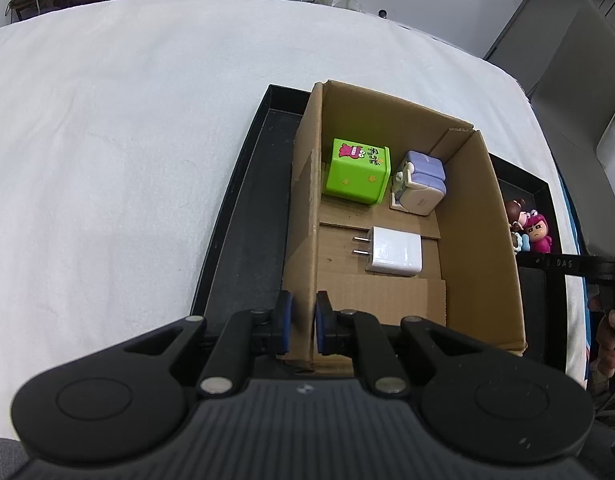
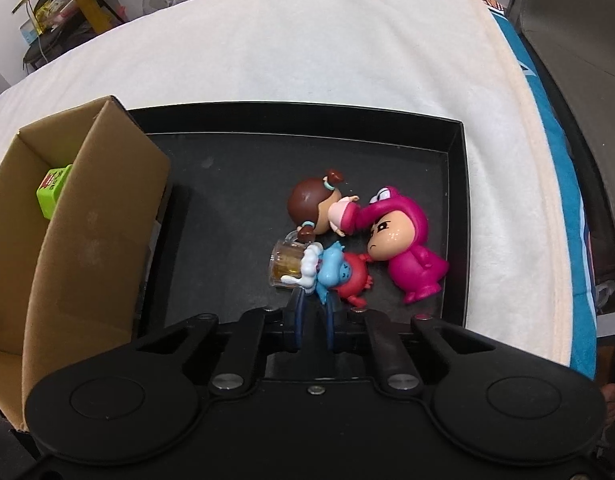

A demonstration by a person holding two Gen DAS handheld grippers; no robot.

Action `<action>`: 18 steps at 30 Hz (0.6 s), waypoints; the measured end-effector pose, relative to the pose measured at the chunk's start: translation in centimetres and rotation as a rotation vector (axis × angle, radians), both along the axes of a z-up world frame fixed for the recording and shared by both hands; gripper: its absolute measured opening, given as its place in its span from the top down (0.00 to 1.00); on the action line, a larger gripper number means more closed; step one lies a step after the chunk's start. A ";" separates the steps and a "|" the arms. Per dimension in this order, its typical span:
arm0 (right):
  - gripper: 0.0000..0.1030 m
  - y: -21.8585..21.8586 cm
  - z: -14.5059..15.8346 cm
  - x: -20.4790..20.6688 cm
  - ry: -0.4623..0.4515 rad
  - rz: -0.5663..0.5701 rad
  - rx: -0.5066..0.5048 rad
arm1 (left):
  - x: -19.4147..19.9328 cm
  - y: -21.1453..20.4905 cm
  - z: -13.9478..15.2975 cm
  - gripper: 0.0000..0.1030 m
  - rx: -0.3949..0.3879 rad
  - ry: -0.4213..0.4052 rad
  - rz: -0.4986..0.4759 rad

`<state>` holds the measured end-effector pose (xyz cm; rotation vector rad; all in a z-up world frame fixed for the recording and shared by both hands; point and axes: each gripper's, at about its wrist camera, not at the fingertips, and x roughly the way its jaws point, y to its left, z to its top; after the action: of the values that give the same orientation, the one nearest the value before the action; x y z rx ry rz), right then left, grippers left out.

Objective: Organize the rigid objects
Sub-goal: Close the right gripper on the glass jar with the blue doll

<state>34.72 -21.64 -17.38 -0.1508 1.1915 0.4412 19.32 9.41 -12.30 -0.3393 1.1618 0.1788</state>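
Two grippers, both closed. Your left gripper (image 1: 303,326) pinches the near-left wall of the open brown cardboard box (image 1: 483,216), which sits in the shallow black tray (image 2: 455,216). Your right gripper (image 2: 312,312) is clamped on the small blue-and-red figurine w/ a clear beer mug (image 2: 327,270); it lies on its side in the tray, long axis running left-right, mug end pointing left. Its lower part is hidden btwn the pads. White plug charger (image 1: 393,251) lies flat in the box, prongs pointing left.
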 end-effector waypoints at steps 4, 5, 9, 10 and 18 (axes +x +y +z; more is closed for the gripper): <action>0.43 -0.2 0.9 -0.1 -0.020 -0.035 0.003 | 0.0 0.0 0.0 0.90 0.002 0.000 -0.001; 0.28 -0.1 1.1 -0.1 -0.041 -0.037 -0.003 | 0.0 0.0 -0.1 0.90 0.003 0.000 -0.001; 0.27 0.0 1.1 0.1 -0.037 -0.052 0.007 | 0.0 0.0 -0.1 0.90 0.000 -0.001 -0.001; 0.27 0.1 0.9 0.3 -0.029 -0.059 0.010 | 0.0 0.0 -0.1 0.90 0.000 -0.001 -0.003; 0.27 1.2 -0.6 1.2 -0.037 -0.093 -0.010 | 0.1 0.1 -0.1 0.90 0.000 0.000 -0.004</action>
<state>35.94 -20.45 -17.95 -0.1115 1.1595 0.3495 19.42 9.48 -12.39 -0.3368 1.1626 0.1755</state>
